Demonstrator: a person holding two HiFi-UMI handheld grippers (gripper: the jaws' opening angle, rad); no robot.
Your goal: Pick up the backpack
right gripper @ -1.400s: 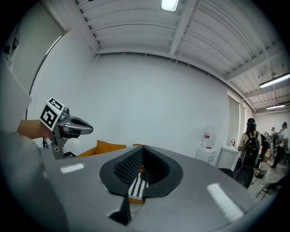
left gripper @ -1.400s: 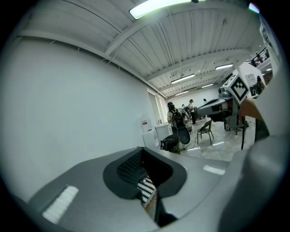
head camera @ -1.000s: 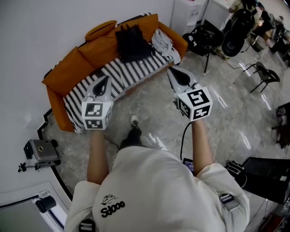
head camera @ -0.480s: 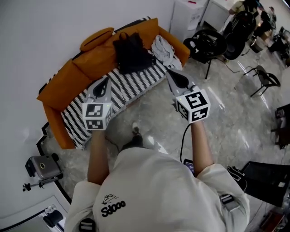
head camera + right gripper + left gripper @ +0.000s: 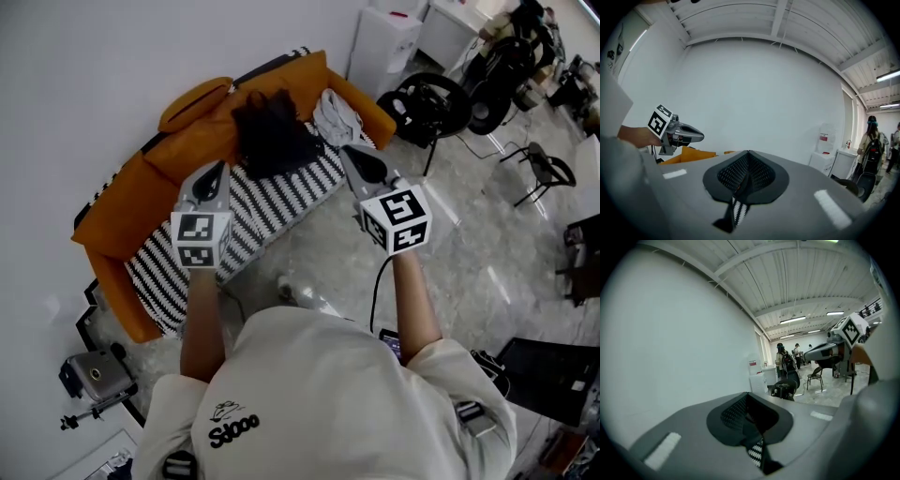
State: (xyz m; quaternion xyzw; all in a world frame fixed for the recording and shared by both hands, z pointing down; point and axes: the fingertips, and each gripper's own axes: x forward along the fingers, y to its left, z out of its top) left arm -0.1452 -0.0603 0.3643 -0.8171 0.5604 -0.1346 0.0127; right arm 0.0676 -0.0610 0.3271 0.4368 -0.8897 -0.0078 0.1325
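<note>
I hold both tongs out in front of me, well above the pale marbled floor [image 5: 319, 253] and pointing toward an orange sofa [image 5: 117, 202] that stands against the white wall [image 5: 84, 84]. My left tongs [image 5: 217, 170] are clenched tight with nothing between the jaws; in the left gripper view the two dark pads meet in a closed seam. My right tongs [image 5: 346, 151] are clenched the same way and also empty, their pads pressed together in the right gripper view. The backpack [image 5: 270, 131], black and slumped, sits on the sofa seat against the back cushions, apart from both tongs and beyond their tips, lying between the two in the head view. It rests on a black-and-white striped cover [image 5: 272, 206] spread over the seat. Just beside it, toward the sofa's right end, lies a crumpled grey garment [image 5: 336, 111]. A black chair [image 5: 427, 98] stands on the floor past that end of the sofa.
</note>
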